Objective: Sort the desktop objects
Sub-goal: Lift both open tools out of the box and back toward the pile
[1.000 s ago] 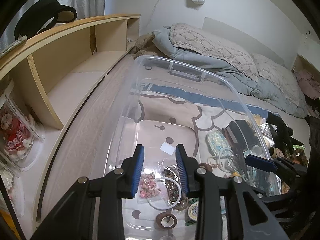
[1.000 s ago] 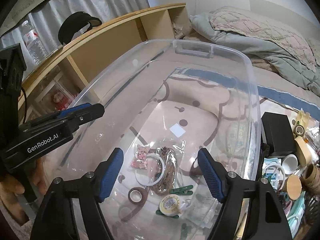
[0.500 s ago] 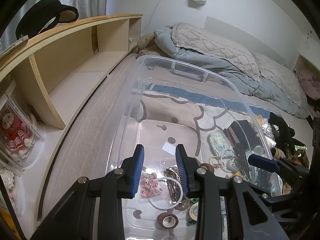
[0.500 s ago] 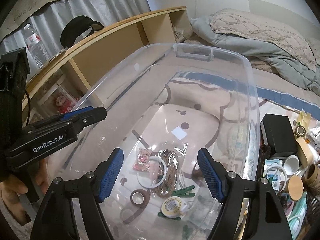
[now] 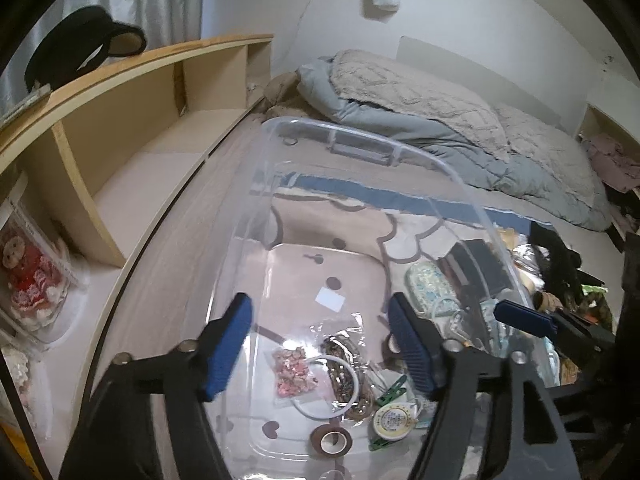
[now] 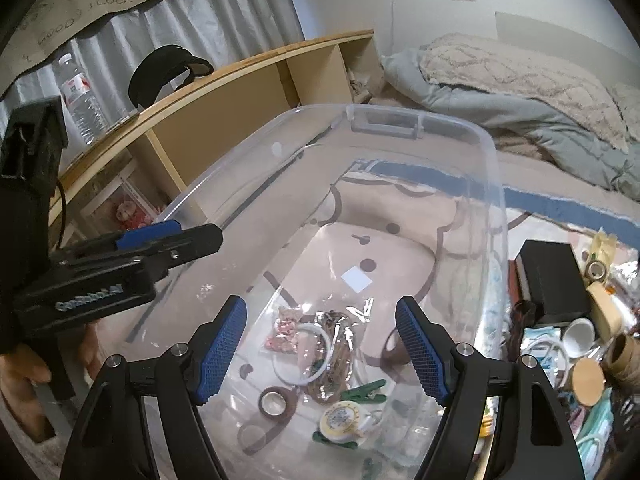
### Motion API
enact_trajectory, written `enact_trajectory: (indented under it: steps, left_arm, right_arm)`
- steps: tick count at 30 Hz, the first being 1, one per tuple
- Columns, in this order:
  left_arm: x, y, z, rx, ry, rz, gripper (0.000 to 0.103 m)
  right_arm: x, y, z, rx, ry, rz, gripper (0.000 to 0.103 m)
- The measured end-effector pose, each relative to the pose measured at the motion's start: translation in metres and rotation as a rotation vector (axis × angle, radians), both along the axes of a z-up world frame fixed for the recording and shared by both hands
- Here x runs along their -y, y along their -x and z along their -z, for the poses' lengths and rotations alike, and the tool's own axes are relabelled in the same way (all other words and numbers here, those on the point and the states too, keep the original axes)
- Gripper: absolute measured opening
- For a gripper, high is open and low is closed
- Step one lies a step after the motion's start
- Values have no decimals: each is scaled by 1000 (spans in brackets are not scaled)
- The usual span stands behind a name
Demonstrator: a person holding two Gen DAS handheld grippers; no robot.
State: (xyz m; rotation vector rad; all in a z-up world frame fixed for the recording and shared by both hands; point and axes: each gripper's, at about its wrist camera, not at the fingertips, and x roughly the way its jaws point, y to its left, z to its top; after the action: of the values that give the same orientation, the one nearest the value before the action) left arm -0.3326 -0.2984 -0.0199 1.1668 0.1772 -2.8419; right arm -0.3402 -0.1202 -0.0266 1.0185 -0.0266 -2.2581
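Note:
A clear plastic bin [image 5: 360, 148] [image 6: 492, 168] stands on the bed cover. On its bottom lie a bag of pink beads [image 5: 294, 372] [image 6: 282, 334], a white ring [image 6: 302, 356], a brown tape roll [image 5: 331, 440] [image 6: 274, 400], a green clip [image 6: 366, 390] and a round yellow disc [image 5: 394, 418]. My left gripper [image 5: 320, 320] hangs over the bin's near end, its jaws opening with nothing between them. Beside it my right gripper [image 6: 320, 312] also hovers above the bin, jaws wide, opening slightly, and empty.
A wooden shelf [image 5: 120, 128] runs along the left, with a water bottle [image 6: 80, 96] and a black cap [image 6: 164, 72] on top. Right of the bin lie a black box [image 6: 548, 276], a white cup [image 6: 578, 334] and several small items. A rumpled blanket [image 5: 420, 120] lies behind.
The left gripper's jaws have sprung from nearly closed to wide apart. Both hands stay over the bin in about the same place.

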Motion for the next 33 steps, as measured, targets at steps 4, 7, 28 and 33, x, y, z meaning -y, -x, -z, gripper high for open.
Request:
enact_trajectory:
  steps: [4, 7, 28, 33]
  left_arm:
    - [-17, -12, -13, -78, 79, -18, 103]
    - [-25, -17, -17, -88, 76, -10, 103]
    - [-49, -79, -62, -109, 10, -97, 103]
    - [-73, -105, -75, -160, -9, -80, 103]
  right_arm:
    - [-11, -3, -7, -10, 25, 7, 90]
    - [-16, -9, -16, -59, 1, 18, 97]
    - [-65, -62, -56, -209, -40, 39, 103]
    - [-95, -80, -65, -240, -27, 60, 103]
